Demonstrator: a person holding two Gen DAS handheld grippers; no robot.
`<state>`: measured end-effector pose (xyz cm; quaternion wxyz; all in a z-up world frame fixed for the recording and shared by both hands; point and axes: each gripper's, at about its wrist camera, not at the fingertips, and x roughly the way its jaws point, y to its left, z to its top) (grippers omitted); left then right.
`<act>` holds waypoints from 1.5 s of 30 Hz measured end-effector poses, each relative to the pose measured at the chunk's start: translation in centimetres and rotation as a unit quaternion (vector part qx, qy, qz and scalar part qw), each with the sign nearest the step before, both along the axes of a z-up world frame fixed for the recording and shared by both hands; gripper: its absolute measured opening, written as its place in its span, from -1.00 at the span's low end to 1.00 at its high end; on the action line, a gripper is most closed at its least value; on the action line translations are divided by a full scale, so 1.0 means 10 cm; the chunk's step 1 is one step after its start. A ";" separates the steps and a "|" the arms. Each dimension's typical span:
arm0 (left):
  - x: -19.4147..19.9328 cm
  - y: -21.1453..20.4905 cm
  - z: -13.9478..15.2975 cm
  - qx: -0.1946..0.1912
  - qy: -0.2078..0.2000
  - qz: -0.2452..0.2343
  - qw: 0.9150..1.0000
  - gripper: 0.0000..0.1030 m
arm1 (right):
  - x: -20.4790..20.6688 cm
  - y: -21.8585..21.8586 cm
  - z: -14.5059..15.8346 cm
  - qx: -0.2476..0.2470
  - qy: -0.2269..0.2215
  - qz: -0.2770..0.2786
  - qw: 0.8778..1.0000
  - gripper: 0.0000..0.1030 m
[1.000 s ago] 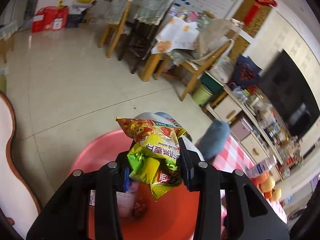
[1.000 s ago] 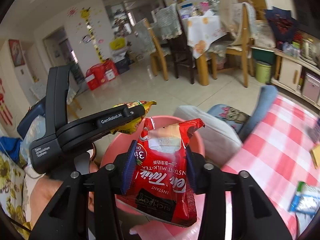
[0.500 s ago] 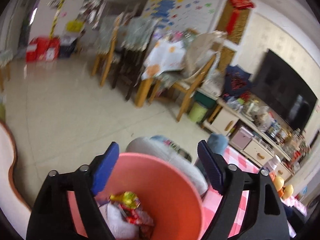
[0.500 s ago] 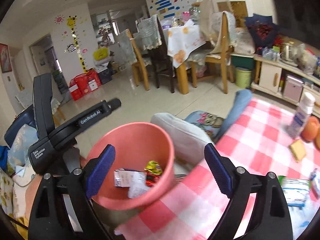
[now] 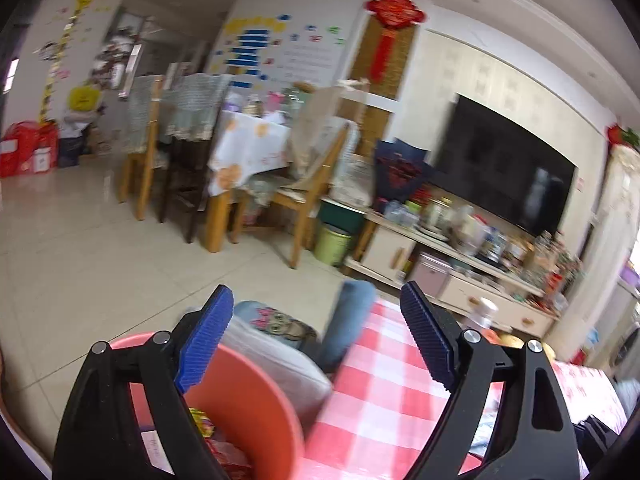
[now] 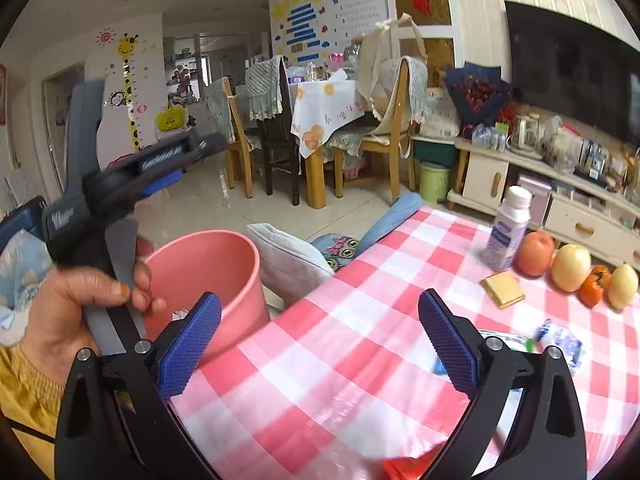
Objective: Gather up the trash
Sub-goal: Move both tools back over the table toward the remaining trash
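Note:
A pink bin (image 6: 208,264) stands beside the left edge of the red-checked table (image 6: 360,344). It also shows in the left wrist view (image 5: 248,412), with snack wrappers (image 5: 204,426) lying inside. My left gripper (image 5: 316,336) is open and empty above the bin's far rim. It shows from the side in the right wrist view (image 6: 176,156). My right gripper (image 6: 320,344) is open and empty over the table's near part. A blue-white wrapper (image 6: 560,344) and a flat tan packet (image 6: 502,288) lie on the table. A red wrapper (image 6: 404,468) shows at the bottom edge.
A white bottle (image 6: 508,228) and several fruits (image 6: 570,268) stand at the table's far right. A grey cushion (image 6: 288,264) and a blue cushion (image 6: 388,220) lie past the bin. Dining chairs, a table and a TV cabinet stand beyond.
Both grippers opened and dropped their snack packets into the pink bin. Both then swung right and up, away from the bin toward the table.

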<state>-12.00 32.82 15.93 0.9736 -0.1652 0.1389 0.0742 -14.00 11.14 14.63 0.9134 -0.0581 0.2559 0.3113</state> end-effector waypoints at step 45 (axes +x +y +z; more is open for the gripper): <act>1.31 -2.70 -0.64 0.167 0.227 -0.299 0.912 0.67 | 0.50 -2.87 -0.14 0.051 0.064 -0.206 0.975 0.91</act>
